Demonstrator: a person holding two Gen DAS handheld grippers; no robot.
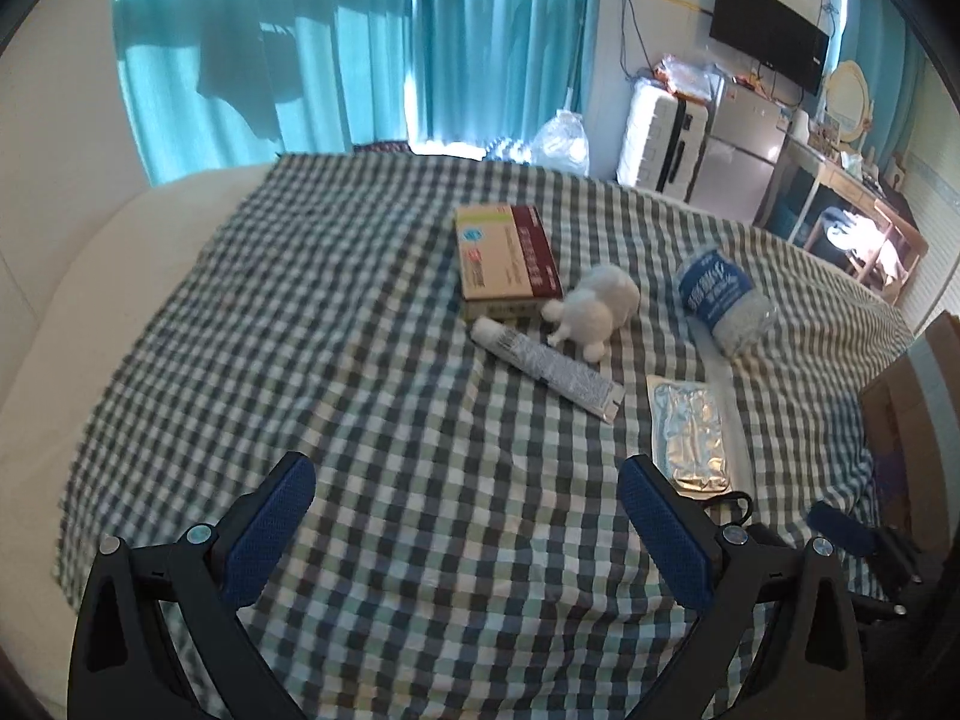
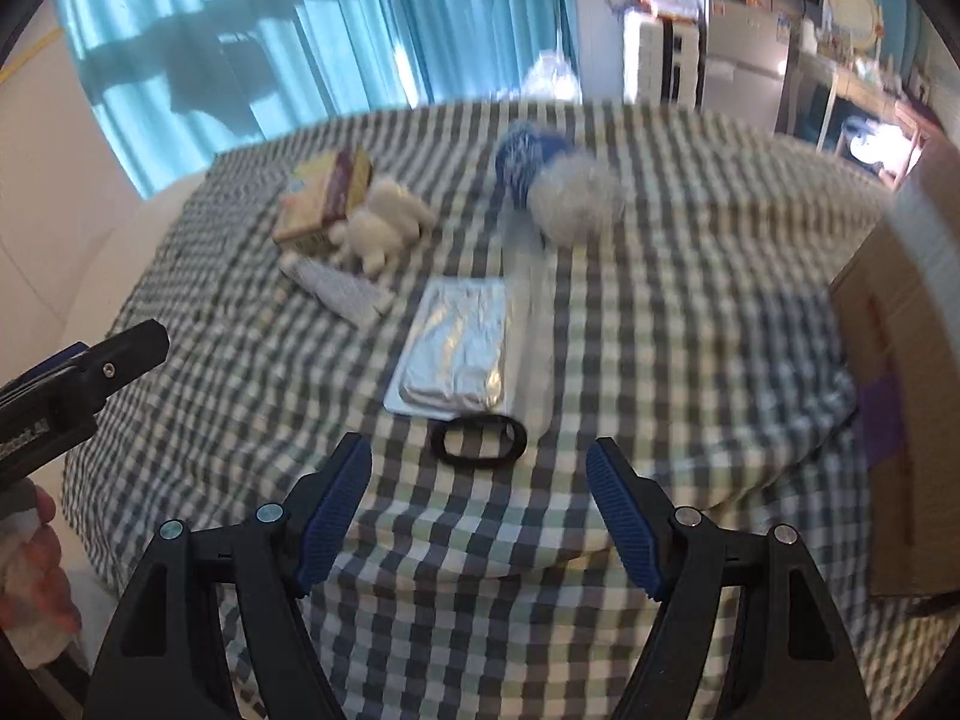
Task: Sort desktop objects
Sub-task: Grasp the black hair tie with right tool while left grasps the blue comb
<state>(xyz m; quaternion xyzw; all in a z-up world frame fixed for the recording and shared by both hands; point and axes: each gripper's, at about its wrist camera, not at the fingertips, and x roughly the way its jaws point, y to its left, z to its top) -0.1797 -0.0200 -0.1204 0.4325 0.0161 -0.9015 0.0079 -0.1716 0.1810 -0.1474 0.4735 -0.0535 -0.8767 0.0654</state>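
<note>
On a checked cloth (image 1: 390, 396) lie a medicine box (image 1: 504, 258), a white tube (image 1: 546, 369), a clump of cotton balls (image 1: 594, 306), a blue-labelled bag of cotton swabs (image 1: 720, 300) and a silver foil packet (image 1: 690, 438). My left gripper (image 1: 465, 507) hovers open over bare cloth, nearer than the tube. My right gripper (image 2: 480, 489) is open too, just short of a black hair tie (image 2: 478, 441) that lies at the near edge of the foil packet (image 2: 456, 354). Nothing sits between either pair of fingers.
A cardboard box (image 2: 900, 408) stands off the cloth's right edge. Blue curtains (image 1: 336, 42) hang behind, with a suitcase (image 1: 660, 138), a small fridge (image 1: 738, 144) and a cluttered desk (image 1: 852, 204) at the back right. The left gripper's body (image 2: 72, 384) and a hand (image 2: 30, 576) show at the right wrist view's left.
</note>
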